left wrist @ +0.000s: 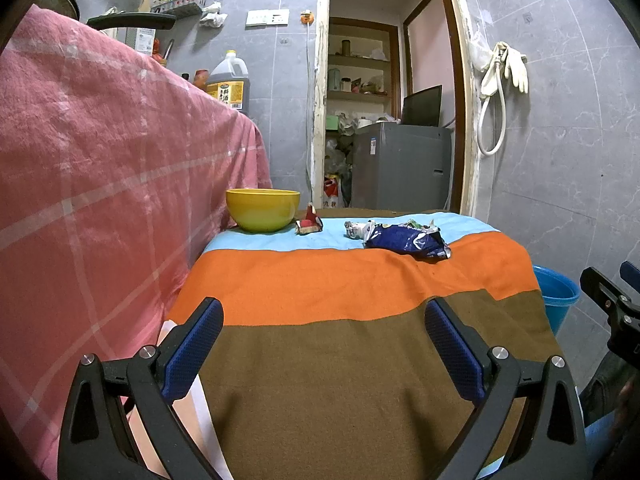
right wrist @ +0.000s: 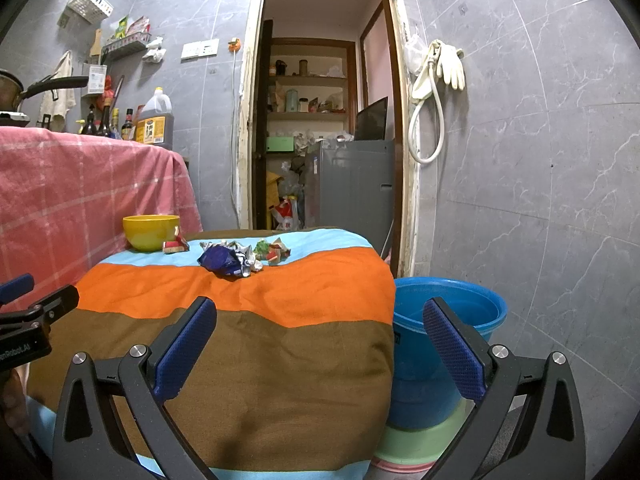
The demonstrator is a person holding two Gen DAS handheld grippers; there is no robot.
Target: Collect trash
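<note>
Trash lies at the far end of a striped cloth-covered table [left wrist: 320, 280]: a crumpled blue wrapper [left wrist: 408, 240] [right wrist: 224, 260], a small red-and-white wrapper [left wrist: 309, 225] [right wrist: 175, 245] beside a yellow bowl [left wrist: 263, 210] [right wrist: 150, 232], and a green-and-red scrap [right wrist: 272, 251]. My left gripper [left wrist: 324, 316] hovers open over the near brown stripe, nothing between its fingers. Over the table's near right corner my right gripper [right wrist: 320, 316] is also open and holds nothing. Both are well short of the trash.
A blue bucket [right wrist: 448, 320] [left wrist: 558, 296] stands on the floor right of the table. A pink checked cloth [left wrist: 100, 160] covers a higher counter on the left. Beyond the table, a doorway [right wrist: 324, 120] shows a grey cabinet. Rubber gloves [right wrist: 450, 64] hang on the tiled wall.
</note>
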